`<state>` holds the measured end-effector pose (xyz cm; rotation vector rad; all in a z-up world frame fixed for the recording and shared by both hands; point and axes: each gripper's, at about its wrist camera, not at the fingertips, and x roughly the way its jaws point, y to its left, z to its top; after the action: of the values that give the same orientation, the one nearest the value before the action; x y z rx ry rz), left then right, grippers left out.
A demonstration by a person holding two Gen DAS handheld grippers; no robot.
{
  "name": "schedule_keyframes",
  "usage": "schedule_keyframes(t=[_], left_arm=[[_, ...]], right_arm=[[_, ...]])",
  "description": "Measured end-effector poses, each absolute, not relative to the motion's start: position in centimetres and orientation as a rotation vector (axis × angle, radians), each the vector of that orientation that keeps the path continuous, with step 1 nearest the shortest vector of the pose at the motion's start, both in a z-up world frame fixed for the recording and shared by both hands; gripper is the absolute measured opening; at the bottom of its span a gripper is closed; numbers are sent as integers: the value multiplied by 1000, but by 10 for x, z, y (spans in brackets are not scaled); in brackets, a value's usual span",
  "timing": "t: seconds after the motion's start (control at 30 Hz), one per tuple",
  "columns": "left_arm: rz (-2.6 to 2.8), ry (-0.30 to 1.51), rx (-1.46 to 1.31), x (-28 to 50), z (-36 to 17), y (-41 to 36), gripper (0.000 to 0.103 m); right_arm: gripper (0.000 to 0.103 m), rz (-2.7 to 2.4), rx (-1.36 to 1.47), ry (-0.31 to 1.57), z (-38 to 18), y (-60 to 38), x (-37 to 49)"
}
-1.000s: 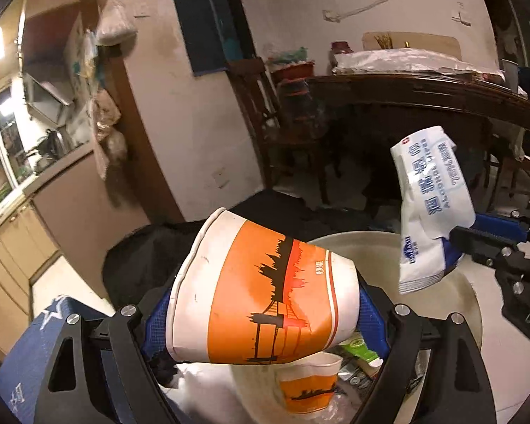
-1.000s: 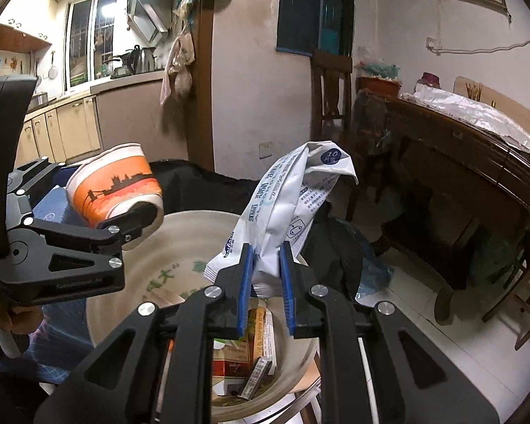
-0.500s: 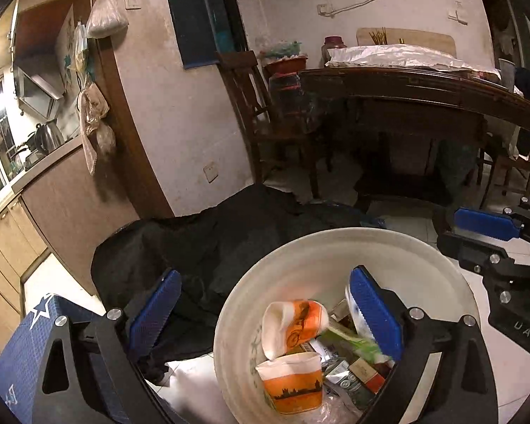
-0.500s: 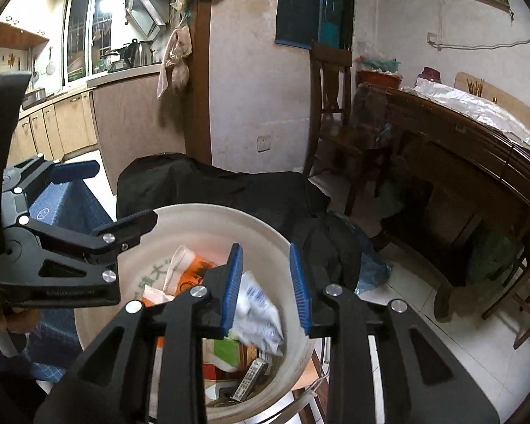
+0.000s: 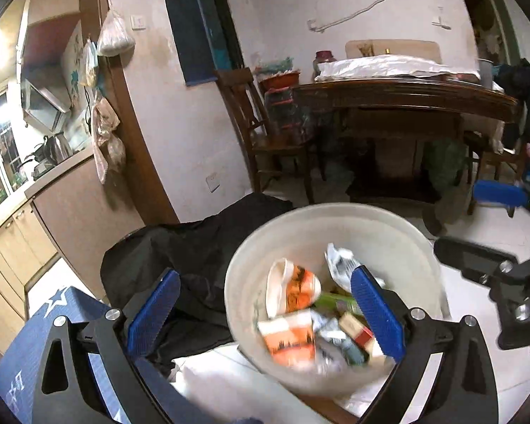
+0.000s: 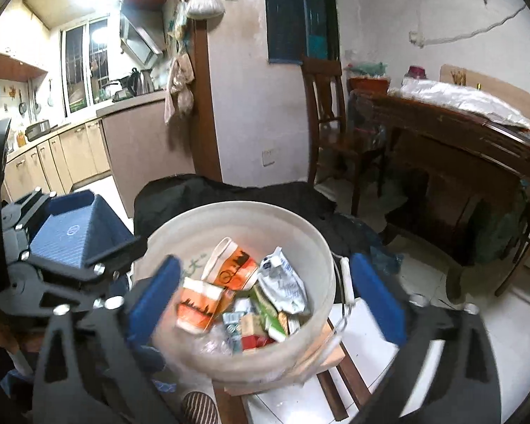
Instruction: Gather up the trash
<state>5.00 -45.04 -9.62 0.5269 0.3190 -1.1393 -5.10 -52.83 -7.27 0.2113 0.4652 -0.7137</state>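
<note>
From your left wrist camera, your left gripper [image 5: 265, 314] stands spread wide with nothing between its blue pads; its jaws have just been opening. The white bucket [image 5: 251, 258] sits ahead and slightly right of it, so the right pad overlaps the bucket's inside while the left pad lies over the black cloth [image 5: 194, 247] heaped at the bucket's far left. Inside the bucket lie two orange-and-white paper cups [image 5: 293, 289], one on its side, with the crumpled white wrapper [image 5: 339, 261] to their right among blurred small packets. Your right gripper [image 5: 491, 233] shows at the right edge, its fingers apart.

From your right wrist camera, your right gripper [image 6: 265, 300] is likewise wide and empty, its jaws just opened, straddling the bucket [image 6: 321, 247] with a pad on each side. The cups [image 6: 233, 268] lie left of centre in the bucket and the wrapper [image 6: 282, 282] rests just right of them, on top of the boxes and packets. Your left gripper [image 6: 74, 243] is at the left, beside the bucket's rim. A dark wooden table [image 6: 459, 134] and chair [image 6: 328, 113] stand far right.
</note>
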Motion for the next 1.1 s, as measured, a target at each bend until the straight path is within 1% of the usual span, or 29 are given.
schedule_keyframes(t=[0.17,0.23,0.4,0.5,0.7,0.87,1.1], left_arm=[[-1189,296,530,30,-100,-383,98],[-1184,305,520,24,-102,-364,98],[-1137,314,454,13,-104,-312,98],[-1104,289,442,2,-105,-289,98],[-1103,300,460,-20,-104,-264,98],[-1120,330,428,-33,-102,-251,98],[-1108,256,384,-56,-91,-239,98]], right_arm=[[98,-763,221,481,-72,-488,-76],[98,-813,220,545,-78,-470,-86],[98,-953,86,592,-87,-428,-102],[98,-999,54,594,-91,-407,-113],[97,-927,173,676,-99,-393,-129],[97,-970,184,584,-91,-382,-155],[97,-950,120,460,-84,-364,-181]])
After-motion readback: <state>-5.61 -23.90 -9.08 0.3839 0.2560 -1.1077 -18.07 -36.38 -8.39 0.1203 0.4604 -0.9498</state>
